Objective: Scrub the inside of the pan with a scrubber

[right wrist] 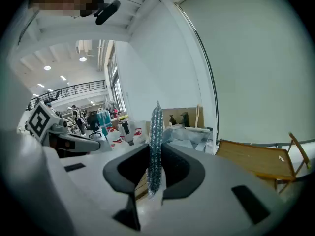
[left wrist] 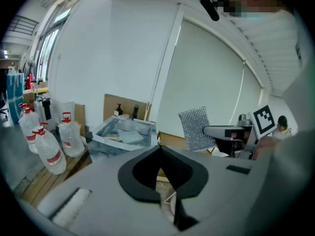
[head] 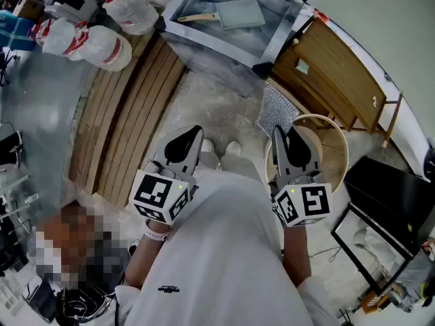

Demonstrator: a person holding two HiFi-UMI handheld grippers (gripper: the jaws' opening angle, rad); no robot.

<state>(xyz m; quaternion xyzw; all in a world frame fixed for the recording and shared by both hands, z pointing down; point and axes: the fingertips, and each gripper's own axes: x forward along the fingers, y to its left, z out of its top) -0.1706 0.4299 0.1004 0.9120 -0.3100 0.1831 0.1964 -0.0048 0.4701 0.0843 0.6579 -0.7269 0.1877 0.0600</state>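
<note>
Silver mesh scrubber (head: 277, 111) sits pinched edge-on between the fingers of the R gripper (head: 280, 133), sticking up past the tips. R gripper view shows it as a thin glittery strip clamped dead centre (right wrist: 156, 127). L gripper (head: 195, 134) is level w/ it on the other side; its fingers are pressed together at the tips w/ nothing between them (left wrist: 160, 150). Both tools are held out in front of a person in a white top. The pan (head: 238, 13), square, grey-green w/ a wooden handle, lies flat inside a clear-walled tub (head: 197, 36) ahead, well apart from both grippers and untouched. Water jugs (head: 102, 46) w/ red caps stand on wood slats (head: 129, 114) left of the tub.
</note>
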